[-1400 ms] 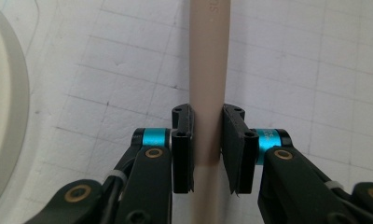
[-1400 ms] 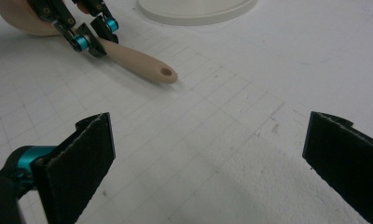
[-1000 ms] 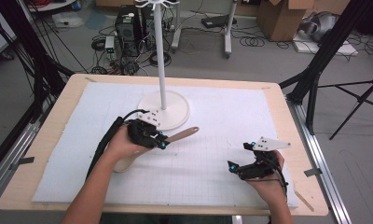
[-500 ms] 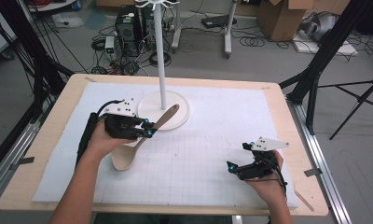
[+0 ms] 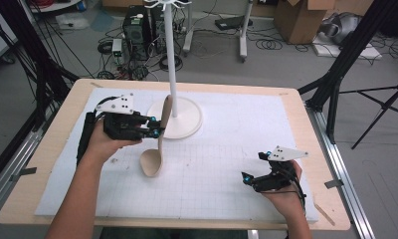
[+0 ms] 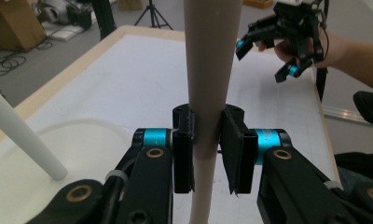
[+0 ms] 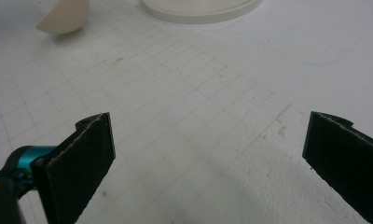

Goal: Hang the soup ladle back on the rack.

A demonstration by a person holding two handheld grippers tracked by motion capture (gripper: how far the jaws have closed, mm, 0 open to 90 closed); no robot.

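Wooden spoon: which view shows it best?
The high view: the whole wooden spoon shows, handle clamped in the left gripper, bowl hanging down by the stand base. The left gripper view gives the handle between the pads, the right gripper view the bowl's edge.

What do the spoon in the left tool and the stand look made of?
Spoon: probably light wood, maybe beige plastic; matte, even tan, no visible grain. Left tool is clamped on its handle. Stand: white pole and round base, smooth with a slight sheen, likely painted metal or plastic; the look leaves it open.
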